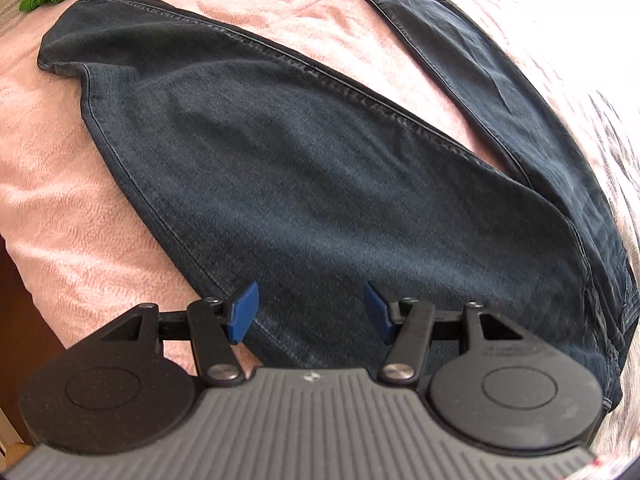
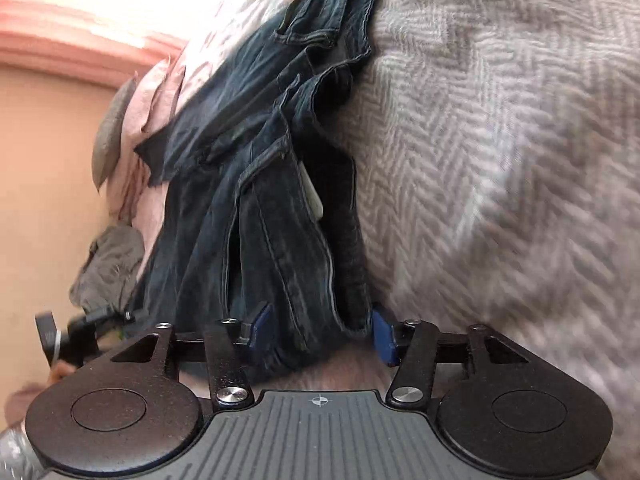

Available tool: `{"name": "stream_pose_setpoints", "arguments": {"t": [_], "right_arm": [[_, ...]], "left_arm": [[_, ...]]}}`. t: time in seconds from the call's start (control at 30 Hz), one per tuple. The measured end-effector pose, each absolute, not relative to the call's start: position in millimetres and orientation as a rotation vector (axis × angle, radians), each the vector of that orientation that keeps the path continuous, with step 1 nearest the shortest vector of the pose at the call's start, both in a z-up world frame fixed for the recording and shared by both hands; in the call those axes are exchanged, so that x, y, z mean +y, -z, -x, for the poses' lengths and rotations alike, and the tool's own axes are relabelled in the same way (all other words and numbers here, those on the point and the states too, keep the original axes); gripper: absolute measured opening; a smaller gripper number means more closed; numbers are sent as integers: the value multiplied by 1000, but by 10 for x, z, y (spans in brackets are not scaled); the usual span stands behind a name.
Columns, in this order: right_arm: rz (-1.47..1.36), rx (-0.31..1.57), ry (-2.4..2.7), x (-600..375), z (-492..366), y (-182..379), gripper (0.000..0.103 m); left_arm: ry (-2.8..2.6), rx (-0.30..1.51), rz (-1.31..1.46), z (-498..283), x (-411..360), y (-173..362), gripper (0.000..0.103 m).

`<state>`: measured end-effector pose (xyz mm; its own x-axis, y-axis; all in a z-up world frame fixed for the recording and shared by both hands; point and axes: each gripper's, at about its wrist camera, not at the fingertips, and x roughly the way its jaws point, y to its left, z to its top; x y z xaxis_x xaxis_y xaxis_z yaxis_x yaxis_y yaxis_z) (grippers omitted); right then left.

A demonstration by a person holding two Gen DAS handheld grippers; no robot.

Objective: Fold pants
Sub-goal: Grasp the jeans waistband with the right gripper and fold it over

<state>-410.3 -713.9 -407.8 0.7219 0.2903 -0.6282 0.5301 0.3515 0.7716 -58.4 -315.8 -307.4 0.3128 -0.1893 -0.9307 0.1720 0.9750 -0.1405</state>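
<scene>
Here the jeans (image 1: 304, 168) stretch lengthwise ahead of the left claw (image 1: 311, 312), gaping and empty; the right claw (image 2: 320, 332), nearer, straddles their waistband, jaws apart.

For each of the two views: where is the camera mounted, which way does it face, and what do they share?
Left wrist: sits behind the left claw, open, looking down over the jeans leg spread on the pink blanket.
Right wrist: sits behind the right claw, open, facing the bunched waistband against the grey herringbone blanket; a hand shows at the left edge.
Shared: the same jeans and the pink blanket.
</scene>
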Motion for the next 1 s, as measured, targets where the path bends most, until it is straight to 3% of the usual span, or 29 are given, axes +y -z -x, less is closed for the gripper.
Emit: {"name": "stream_pose_setpoints", "arguments": {"t": [0.2, 0.4, 0.47, 0.53, 0.57, 0.73, 1.0], "right_arm": [[-1227, 828, 234, -6971, 4455, 3735, 2], [-1236, 953, 297, -7096, 4293, 3866, 4], [-1201, 954, 305, -7099, 4271, 3783, 12], [-1181, 926, 313, -7068, 4360, 3735, 30], [-1198, 910, 309, -7068, 4383, 3750, 33], [-1278, 885, 359, -7045, 4412, 3869, 34], [-1317, 859, 442, -6976, 4409, 3833, 34]], "left_arm": [[235, 1230, -29, 672, -2997, 3012, 54], [186, 1267, -44, 739, -2814, 3077, 54], [184, 1261, -60, 782, -2752, 3066, 55], [168, 1271, -37, 817, -2637, 3091, 57], [157, 1280, -5, 814, -2570, 3101, 57], [66, 1260, 156, 719, -2148, 3104, 57], [-78, 1074, 256, -1, -1390, 2982, 57]]}}
